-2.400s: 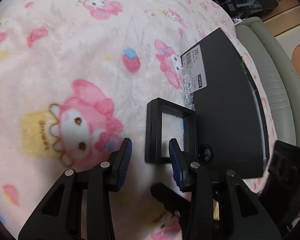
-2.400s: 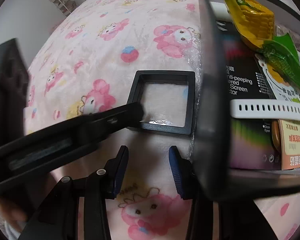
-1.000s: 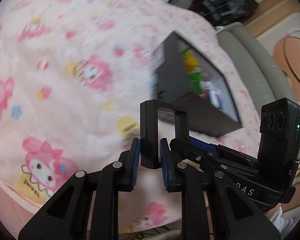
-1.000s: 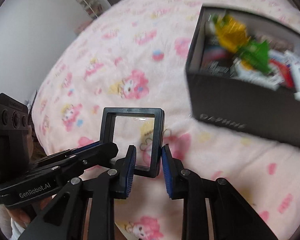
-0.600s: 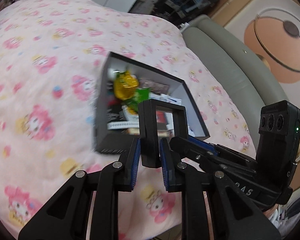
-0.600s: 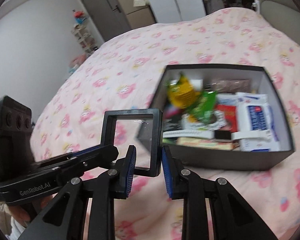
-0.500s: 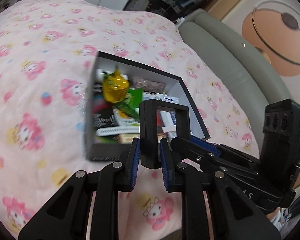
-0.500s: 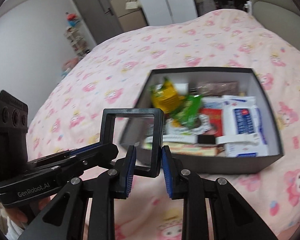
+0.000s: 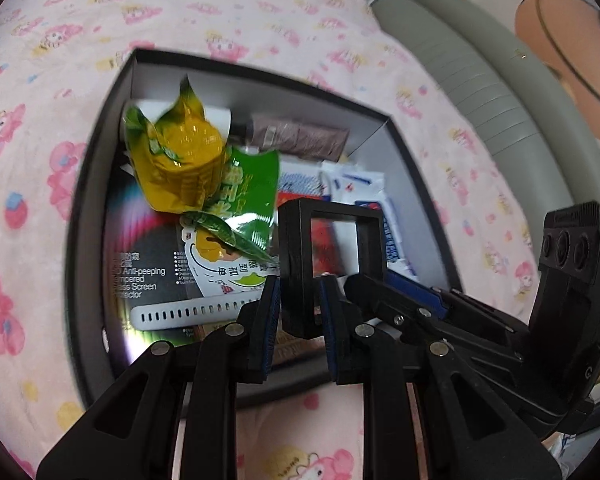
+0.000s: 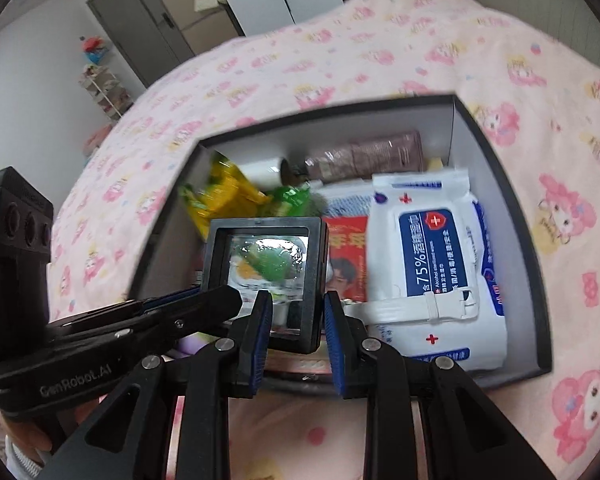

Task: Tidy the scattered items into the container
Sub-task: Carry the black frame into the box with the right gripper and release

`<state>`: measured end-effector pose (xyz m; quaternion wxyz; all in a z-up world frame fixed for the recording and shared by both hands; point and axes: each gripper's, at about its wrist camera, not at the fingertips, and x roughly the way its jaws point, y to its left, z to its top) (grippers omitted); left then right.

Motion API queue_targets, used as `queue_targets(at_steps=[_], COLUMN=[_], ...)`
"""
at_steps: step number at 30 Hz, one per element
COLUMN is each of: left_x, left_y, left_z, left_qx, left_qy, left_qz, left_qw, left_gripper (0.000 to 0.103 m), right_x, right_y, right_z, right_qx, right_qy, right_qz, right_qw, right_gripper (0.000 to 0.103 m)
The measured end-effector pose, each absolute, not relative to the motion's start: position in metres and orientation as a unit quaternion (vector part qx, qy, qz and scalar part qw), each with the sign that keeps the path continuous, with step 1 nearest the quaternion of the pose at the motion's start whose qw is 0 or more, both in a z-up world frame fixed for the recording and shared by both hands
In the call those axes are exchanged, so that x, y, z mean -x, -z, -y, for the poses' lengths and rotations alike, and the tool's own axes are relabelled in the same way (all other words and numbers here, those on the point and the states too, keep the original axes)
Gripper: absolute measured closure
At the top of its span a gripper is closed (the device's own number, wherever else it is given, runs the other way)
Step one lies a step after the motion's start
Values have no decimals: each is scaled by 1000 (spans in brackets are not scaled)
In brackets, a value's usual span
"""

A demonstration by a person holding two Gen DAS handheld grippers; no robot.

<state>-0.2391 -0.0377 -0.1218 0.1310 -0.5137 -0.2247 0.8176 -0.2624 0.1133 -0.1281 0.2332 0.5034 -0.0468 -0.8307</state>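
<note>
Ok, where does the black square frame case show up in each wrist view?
Left wrist: the black frame case sits right of centre, both grippers clamped on it, above the box's near right part.
Right wrist: the black frame case is left of centre, over the box.
Shared landmark: the yellow-green corn packet in the black box.

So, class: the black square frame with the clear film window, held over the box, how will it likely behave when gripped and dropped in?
The black frame probably stays stiff: its edges look straight between both tools, left tool and right tool. It looks hollow, so likely light. Its clear film may dent among the box contents.
</note>
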Motion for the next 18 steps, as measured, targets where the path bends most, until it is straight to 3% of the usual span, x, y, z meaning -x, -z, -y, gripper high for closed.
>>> queue_targets(at_steps=[7, 11, 18], left_x=[254, 259, 245], left_y=[141, 146, 136], left_z=[35, 36, 34], left_qx=[546, 551, 534], left_qy=[-796, -789, -812], left_qz=[233, 245, 212], left_qw=[120, 120, 104], left_gripper=[85, 68, 68], right_x=[282, 285, 269], right_y=[147, 153, 134], right_z=[-114, -117, -128], right_qx=[-529, -539, -509], right_qy=[820, 818, 842], right_qz=[53, 48, 33], right_qw=[212, 195, 175], right_gripper=[81, 81, 80])
